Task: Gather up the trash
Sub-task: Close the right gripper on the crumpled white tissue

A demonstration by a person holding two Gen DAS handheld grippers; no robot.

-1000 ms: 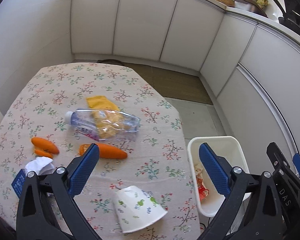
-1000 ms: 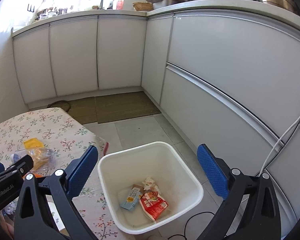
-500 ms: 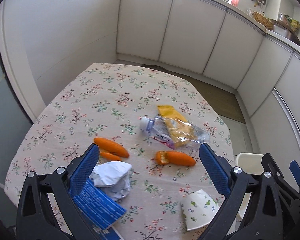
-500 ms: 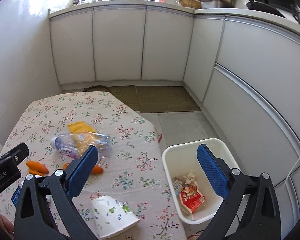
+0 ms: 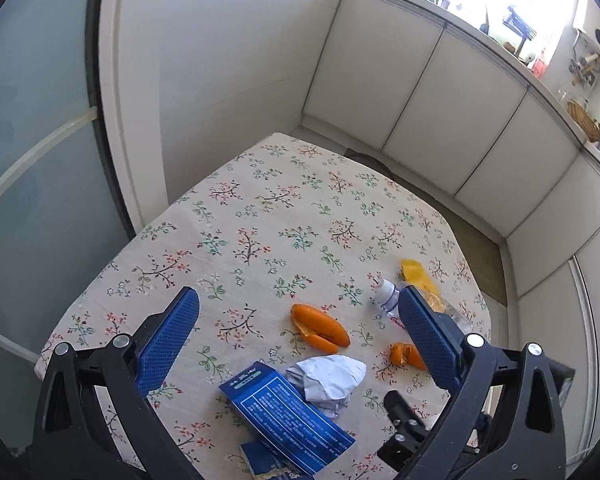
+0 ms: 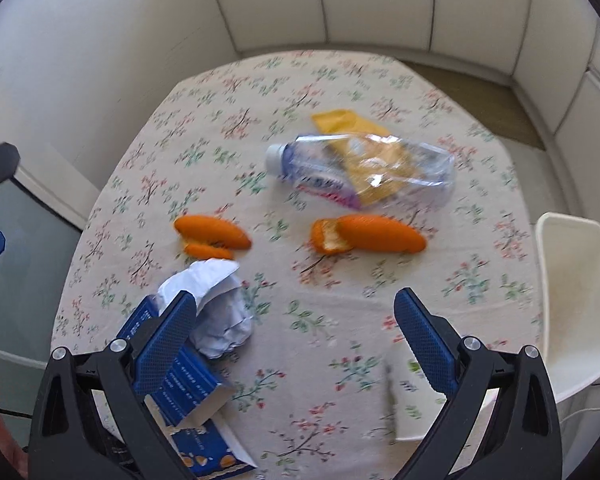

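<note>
Crumpled paper (image 6: pixel 216 312) just beside wide-open right tool (image 6: pixel 296 332); left tool (image 5: pixel 296 332) equally wide, empty.

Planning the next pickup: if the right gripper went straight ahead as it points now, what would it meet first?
Probably the bare floral tablecloth. The open right gripper has the crumpled white paper ball beside its left finger; depth is unclear.

Crushed bottle (image 6: pixel 364 172), peels (image 6: pixel 366 236), paper (image 6: pixel 220 312) on table

We see bare tablecloth (image 5: pixel 260 220) ahead of the left gripper (image 5: pixel 296 332), peel (image 5: pixel 320 326), crumpled paper (image 5: pixel 328 376) and blue box (image 5: pixel 288 412) between its wide-apart fingers, bottle (image 6: pixel 360 172) ahead of right gripper (image 6: pixel 296 334), bin (image 6: pixel 576 300) to its right.
</note>
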